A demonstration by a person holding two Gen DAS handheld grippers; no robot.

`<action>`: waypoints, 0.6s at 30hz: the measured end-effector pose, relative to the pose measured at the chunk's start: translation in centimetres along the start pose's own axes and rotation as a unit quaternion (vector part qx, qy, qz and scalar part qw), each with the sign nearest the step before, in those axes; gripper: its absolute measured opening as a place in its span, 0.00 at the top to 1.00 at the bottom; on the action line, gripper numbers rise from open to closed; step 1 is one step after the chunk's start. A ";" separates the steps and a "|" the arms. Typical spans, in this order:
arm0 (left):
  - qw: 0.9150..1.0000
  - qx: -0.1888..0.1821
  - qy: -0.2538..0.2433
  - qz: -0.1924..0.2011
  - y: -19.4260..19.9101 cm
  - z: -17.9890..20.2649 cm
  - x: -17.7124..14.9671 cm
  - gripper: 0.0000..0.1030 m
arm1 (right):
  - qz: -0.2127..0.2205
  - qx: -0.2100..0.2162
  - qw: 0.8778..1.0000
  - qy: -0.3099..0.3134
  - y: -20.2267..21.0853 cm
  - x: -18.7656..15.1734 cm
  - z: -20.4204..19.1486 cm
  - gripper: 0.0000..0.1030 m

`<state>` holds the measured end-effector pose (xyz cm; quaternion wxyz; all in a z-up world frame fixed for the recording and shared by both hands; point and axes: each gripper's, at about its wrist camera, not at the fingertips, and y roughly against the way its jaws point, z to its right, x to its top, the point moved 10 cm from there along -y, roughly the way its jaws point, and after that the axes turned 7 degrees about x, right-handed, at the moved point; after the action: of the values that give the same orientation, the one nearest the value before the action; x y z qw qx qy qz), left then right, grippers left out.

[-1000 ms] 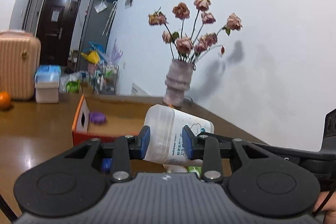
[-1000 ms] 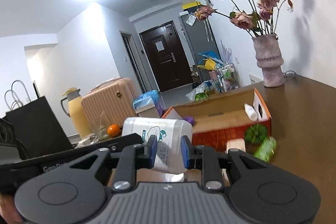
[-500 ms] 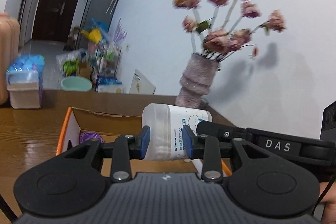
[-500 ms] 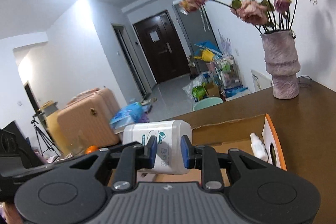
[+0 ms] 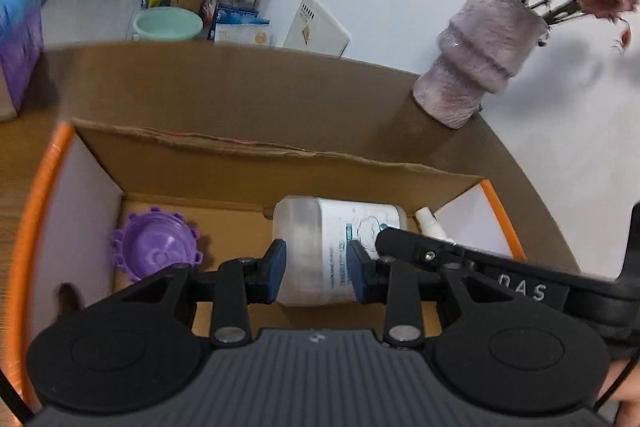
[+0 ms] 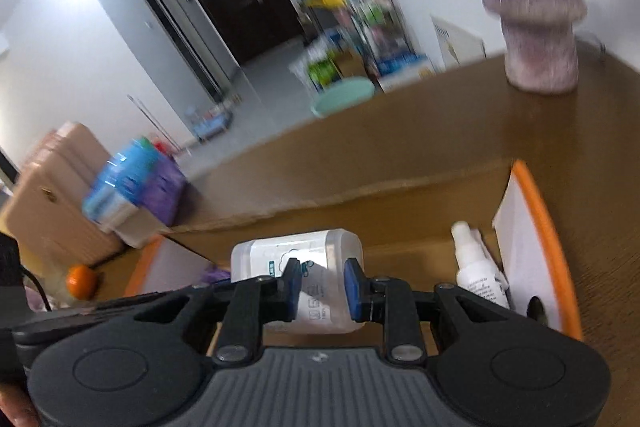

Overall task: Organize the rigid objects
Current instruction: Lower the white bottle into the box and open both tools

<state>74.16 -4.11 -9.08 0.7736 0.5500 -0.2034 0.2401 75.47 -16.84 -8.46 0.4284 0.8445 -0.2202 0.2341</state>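
Note:
A white plastic bottle (image 5: pixel 324 247) with a blue-printed label lies on its side, gripped from both ends. My left gripper (image 5: pixel 315 273) is shut on one end, my right gripper (image 6: pixel 322 287) on the other (image 6: pixel 304 267). The bottle hangs inside the open cardboard box (image 5: pixel 248 155) with orange edges, just above its floor. In the box lie a purple toothed lid (image 5: pixel 156 247) at the left and a small white spray bottle (image 6: pixel 476 267) at the right. The right gripper's black finger (image 5: pixel 420 247) shows in the left wrist view.
A fuzzy pink vase (image 5: pixel 476 63) with dried roses stands on the brown table (image 6: pixel 440 131) beyond the box. A tissue pack on a small box (image 6: pixel 132 187), an orange (image 6: pixel 82 281) and a tan suitcase (image 6: pixel 48 195) sit left. Floor clutter lies past the table edge.
Both grippers carried the bottle forward and down, from above the table in front of the box to inside the box. The views tilted downward.

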 end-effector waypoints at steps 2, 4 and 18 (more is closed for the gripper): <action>1.000 -0.008 0.012 0.003 -0.4 -0.3 0.1 0.65 | 0.007 -0.001 1.000 -0.013 -0.7 -0.3 0.8 0.76; 1.000 -0.008 0.012 0.005 -0.6 -0.4 0.2 0.65 | 0.006 0.001 1.000 -0.020 -0.8 -0.3 0.9 0.76; 0.997 0.013 -0.037 0.062 8.3 0.5 0.9 0.57 | 0.027 -0.014 0.998 0.049 5.6 1.3 -2.2 0.75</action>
<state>69.91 -2.17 -2.20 0.7420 0.5546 -0.2626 0.2700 72.84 -18.24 -3.08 0.4442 0.8196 -0.2246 0.2838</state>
